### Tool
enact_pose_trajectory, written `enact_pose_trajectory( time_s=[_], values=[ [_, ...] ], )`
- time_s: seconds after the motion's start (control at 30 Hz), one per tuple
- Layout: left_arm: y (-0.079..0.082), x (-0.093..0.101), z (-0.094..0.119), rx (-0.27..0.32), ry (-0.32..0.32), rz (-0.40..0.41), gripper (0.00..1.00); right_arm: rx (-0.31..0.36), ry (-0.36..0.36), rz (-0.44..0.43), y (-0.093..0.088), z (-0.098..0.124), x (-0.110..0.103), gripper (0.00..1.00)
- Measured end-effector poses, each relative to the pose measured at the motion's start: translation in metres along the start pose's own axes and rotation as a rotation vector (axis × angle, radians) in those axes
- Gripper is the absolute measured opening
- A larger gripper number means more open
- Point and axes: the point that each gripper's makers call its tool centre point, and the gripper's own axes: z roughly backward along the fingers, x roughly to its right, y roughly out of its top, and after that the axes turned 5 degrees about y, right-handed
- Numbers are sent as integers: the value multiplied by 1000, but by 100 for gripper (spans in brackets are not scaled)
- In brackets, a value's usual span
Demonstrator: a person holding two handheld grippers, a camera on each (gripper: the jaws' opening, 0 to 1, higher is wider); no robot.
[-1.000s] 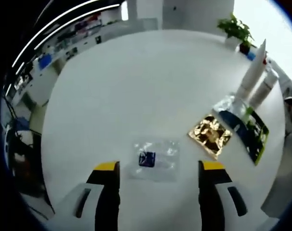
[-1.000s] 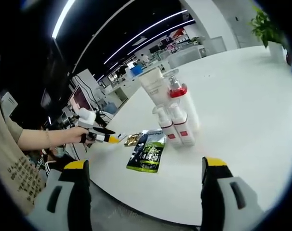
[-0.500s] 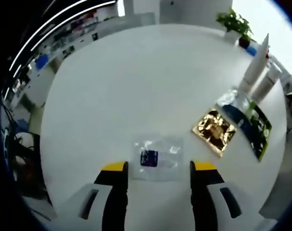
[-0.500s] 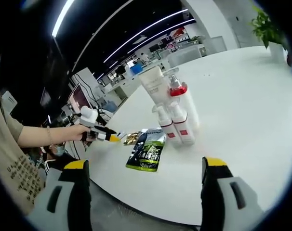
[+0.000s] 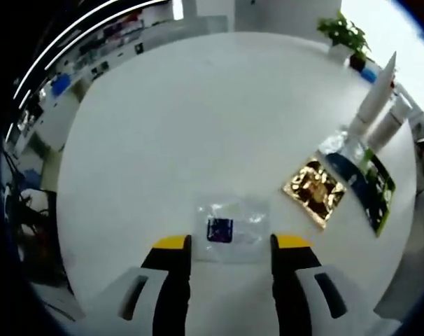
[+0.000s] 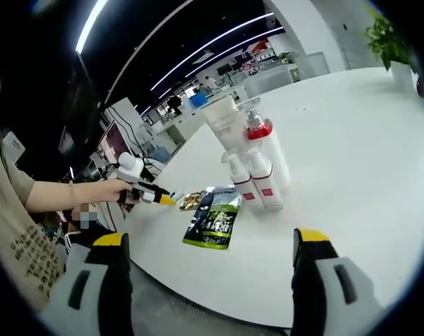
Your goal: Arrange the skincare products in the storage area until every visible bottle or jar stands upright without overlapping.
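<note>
In the left gripper view, the left gripper (image 5: 228, 245) hangs low over the white round table (image 5: 191, 126), its yellow-tipped jaws parted and holding nothing, with a clear sachet (image 5: 230, 229) carrying a dark blue label lying flat just ahead between them. Farther right lie a gold foil sachet (image 5: 315, 191) and a green-and-black pouch (image 5: 372, 190), beside upright white tubes (image 5: 377, 98). In the right gripper view, the right gripper (image 6: 206, 248) hovers off the table edge, jaws wide apart and empty. Ahead stand two small pump bottles (image 6: 255, 183), a red-collared pump bottle (image 6: 262, 143) and a white tube (image 6: 224, 124), seemingly all upright and close together.
</note>
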Motion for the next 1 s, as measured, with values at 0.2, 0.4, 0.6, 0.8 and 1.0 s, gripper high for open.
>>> enact_pose_trajectory(
  time_s=[0.2,0.4,0.6,0.8,1.0],
  values=[
    [0,0,1,-3,8,29,38,0,0,2,0,0,-1,97],
    [1,0,4,2,28,100,38,3,0,4,1,0,0,97],
    [0,0,15,-8,67,80,38,-3,8,12,0,0,-3,97],
    [-11,6,24,-27,105,101,38,1,14,19,1,0,-4,97],
    [-27,23,33,-39,103,181,38,5,17,24,2,0,-5,96]
  ],
)
